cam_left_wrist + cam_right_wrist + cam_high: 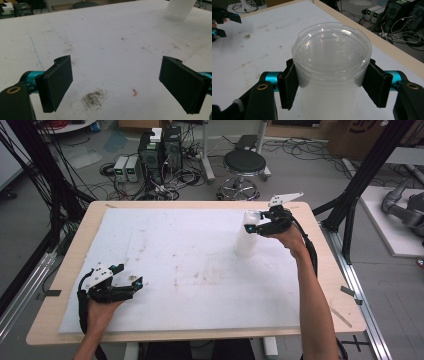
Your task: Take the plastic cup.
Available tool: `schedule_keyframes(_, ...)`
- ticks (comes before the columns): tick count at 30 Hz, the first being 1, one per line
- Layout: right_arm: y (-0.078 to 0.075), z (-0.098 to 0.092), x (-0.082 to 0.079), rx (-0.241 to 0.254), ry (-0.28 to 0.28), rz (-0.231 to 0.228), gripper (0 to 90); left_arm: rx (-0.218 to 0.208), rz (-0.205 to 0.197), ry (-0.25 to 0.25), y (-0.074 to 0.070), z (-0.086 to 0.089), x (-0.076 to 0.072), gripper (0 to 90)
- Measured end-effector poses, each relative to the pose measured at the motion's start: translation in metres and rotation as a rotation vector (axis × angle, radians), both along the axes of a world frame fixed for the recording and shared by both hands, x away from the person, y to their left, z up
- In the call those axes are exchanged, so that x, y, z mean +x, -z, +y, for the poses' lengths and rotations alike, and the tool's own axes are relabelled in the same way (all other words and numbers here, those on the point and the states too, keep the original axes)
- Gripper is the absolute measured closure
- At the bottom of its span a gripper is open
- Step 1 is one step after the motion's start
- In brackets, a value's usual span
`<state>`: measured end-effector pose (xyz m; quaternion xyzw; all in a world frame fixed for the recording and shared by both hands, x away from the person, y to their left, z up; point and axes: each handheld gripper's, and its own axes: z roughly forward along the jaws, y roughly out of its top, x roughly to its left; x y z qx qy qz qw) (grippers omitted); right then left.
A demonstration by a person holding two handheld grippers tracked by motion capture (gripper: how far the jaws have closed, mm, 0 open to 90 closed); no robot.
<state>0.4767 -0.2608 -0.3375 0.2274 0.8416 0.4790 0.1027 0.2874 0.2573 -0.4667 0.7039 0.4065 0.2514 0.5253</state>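
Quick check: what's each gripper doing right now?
Left gripper: open, nothing between its jaws, over the white table mat.
Right gripper: shut on the stack of clear plastic cups.

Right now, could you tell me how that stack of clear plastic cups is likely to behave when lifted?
The stack of cups looks thin-walled and translucent, so probably light and squeezable. It stands tall on a narrow base, so it may tip. The right claw grips near the top; lower cups could slip off.

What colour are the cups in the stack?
The cups are clear to milky white plastic, seen best in the right gripper view.
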Motion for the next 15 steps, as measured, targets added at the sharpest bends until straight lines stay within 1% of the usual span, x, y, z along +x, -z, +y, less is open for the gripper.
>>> schedule_keyframes(3, -0.0001, 0.0002, 0.0001, -0.001, 0.0, -0.005, 34.9, -0.001, 0.0, 0.001, 0.0, 0.0001, 0.0, 11.7)
schedule_keyframes(5, -0.0005, 0.0002, -0.0007, -0.002, 0.002, 0.002, 35.0, -0.001, 0.001, 0.001, 0.0, 0.0001, 0.0, 11.7)
schedule_keyframes(7, -0.0013, 0.0001, -0.0009, -0.005, 0.006, -0.013, 35.5, 0.0, 0.001, 0.001, 0.0, 0.0, 0.0001, 11.6)
schedule_keyframes(9, -0.0017, 0.0004, -0.0017, -0.005, 0.005, -0.004, 35.5, 0.001, 0.001, 0.001, -0.0001, 0.0, 0.0002, 11.7)
schedule_keyframes(15, -0.003, 0.0, -0.0024, -0.001, 0.008, -0.01, 36.6, 0.001, 0.004, 0.0, -0.0001, -0.0002, 0.0004, 11.7)
